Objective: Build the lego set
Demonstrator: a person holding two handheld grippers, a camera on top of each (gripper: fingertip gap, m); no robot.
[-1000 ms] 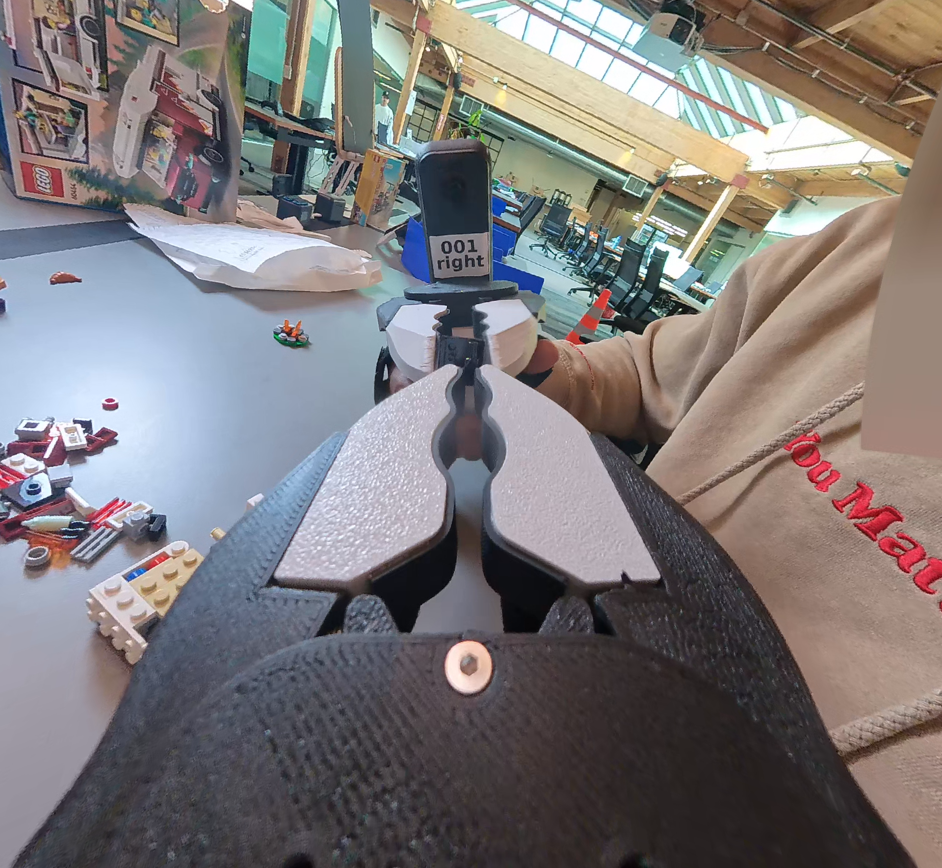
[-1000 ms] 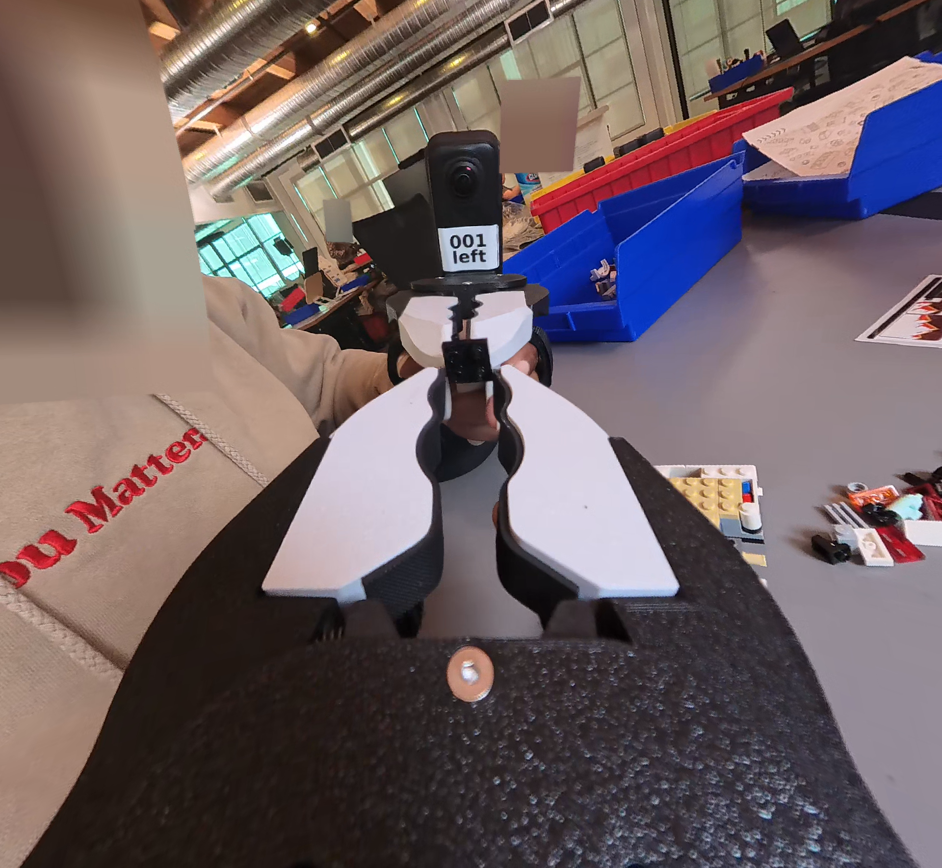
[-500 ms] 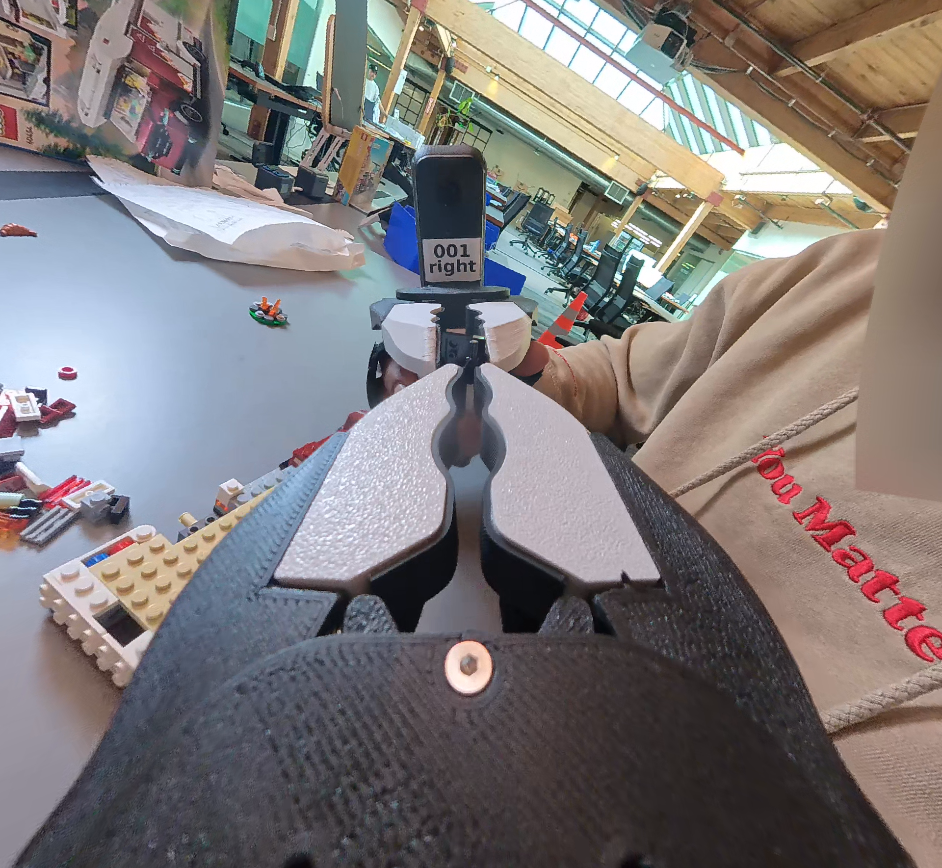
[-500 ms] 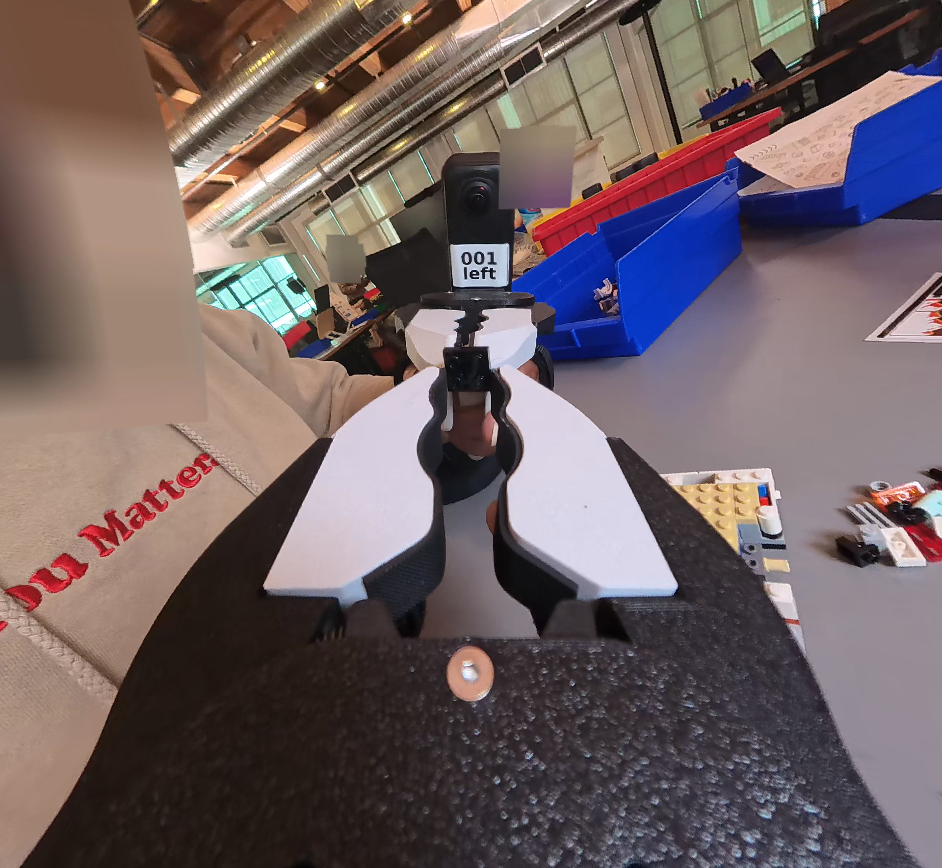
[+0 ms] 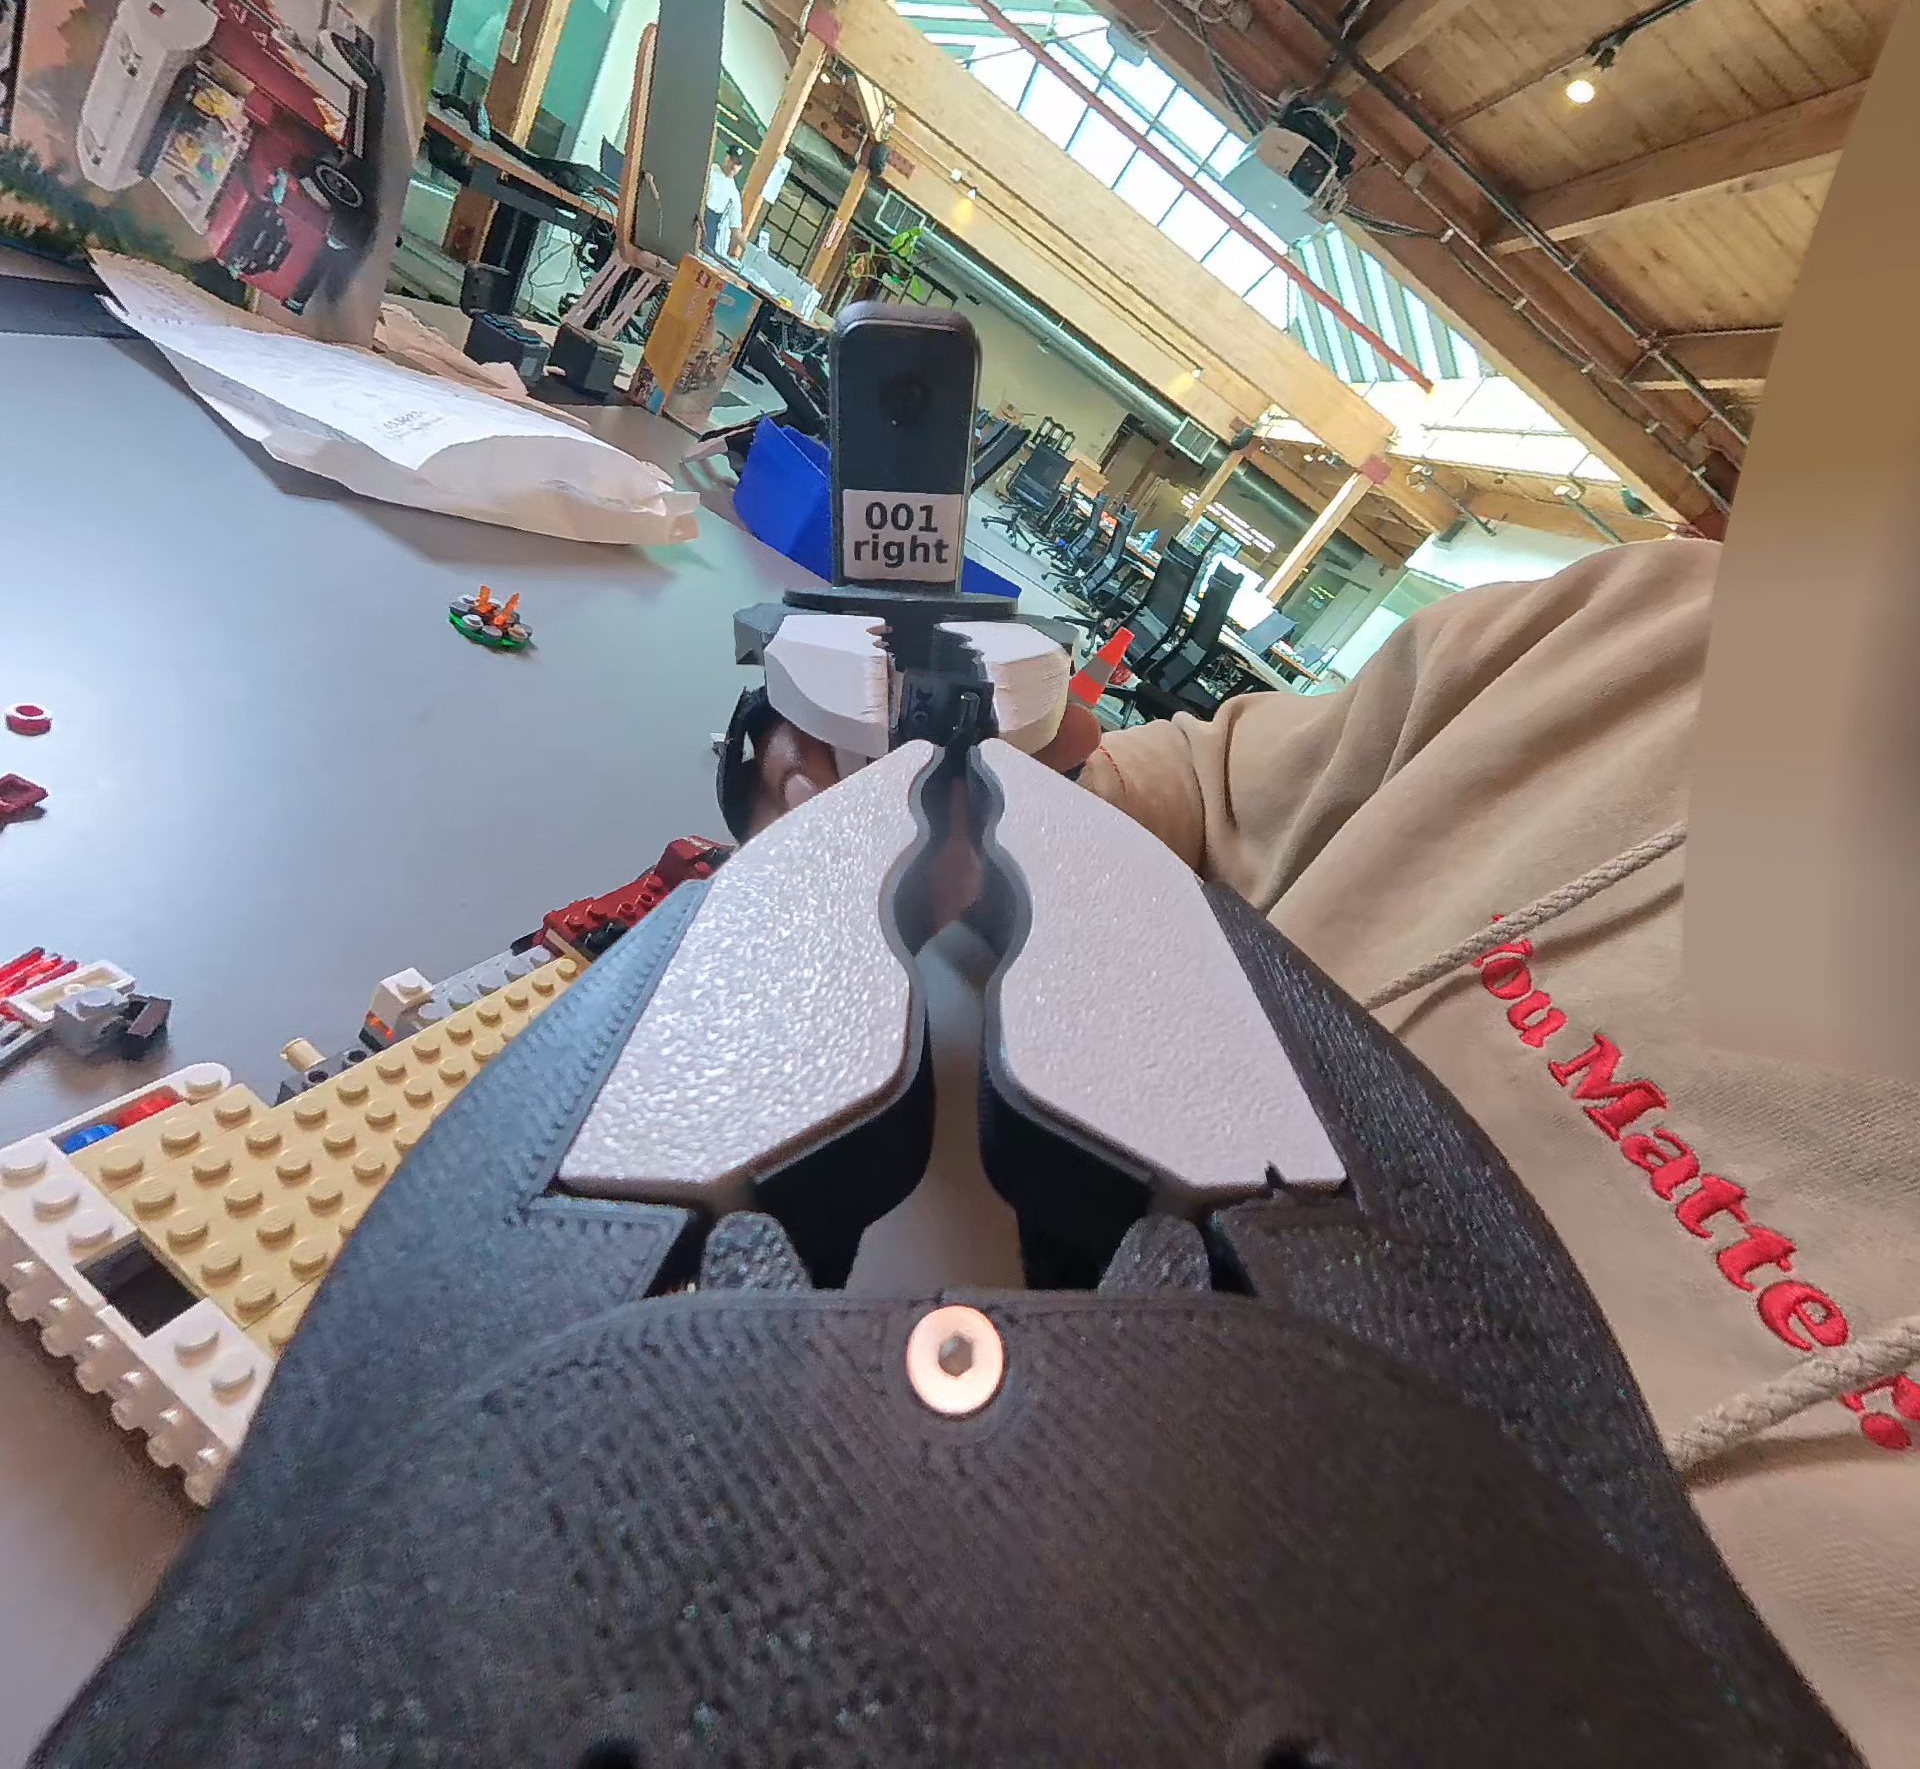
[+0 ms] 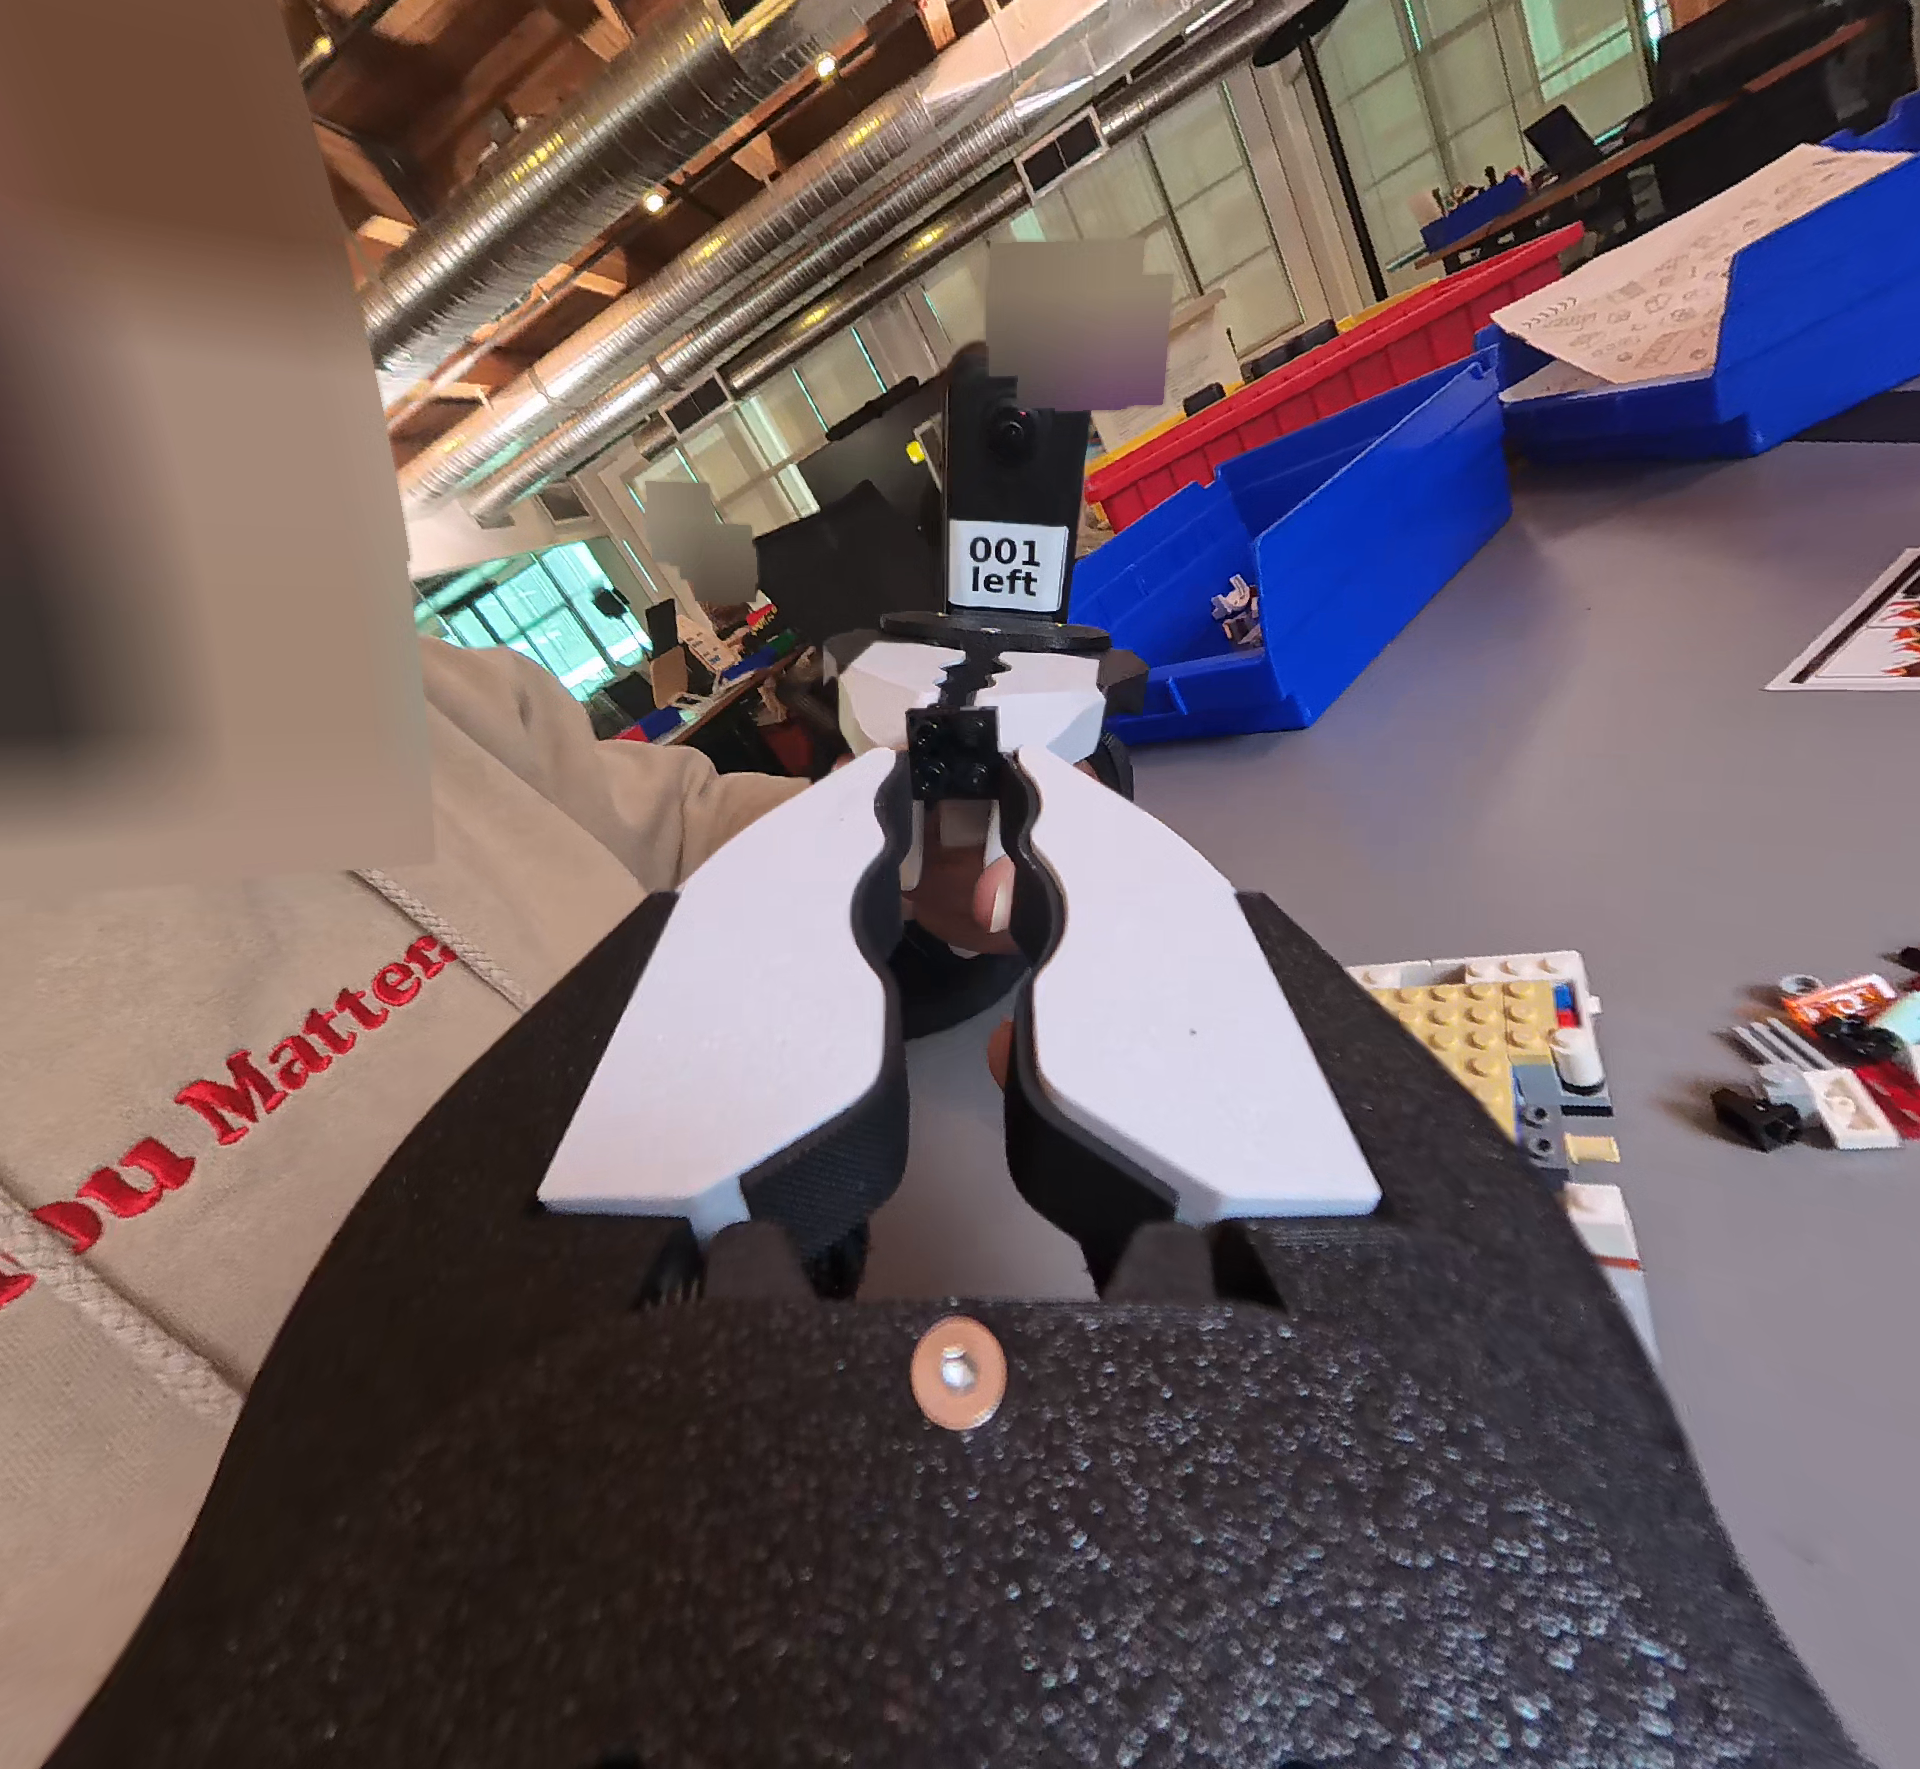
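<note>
In the left wrist view, the left gripper (image 5: pixel 954 755) hid much of the tan brick plate (image 5: pixel 239 1189) at the lower left, which showed more than a second earlier. Its fingertips stood almost together on something thin and dark, too small to identify, right against the black brick (image 5: pixel 935 703) in the right gripper (image 5: pixel 932 696).

In the right wrist view, the right gripper (image 6: pixel 956 763) was closed on that black studded brick (image 6: pixel 954 755), a pad pressing each side, as before. Behind it, a blur patch covered the top of the left gripper's camera (image 6: pixel 1013 483).

Grey table (image 5: pixel 312 784), loose toy bricks (image 6: pixel 1829 1065), tan brick plate (image 5: pixel 239 1189), blue bins (image 6: pixel 1351 576)
</note>
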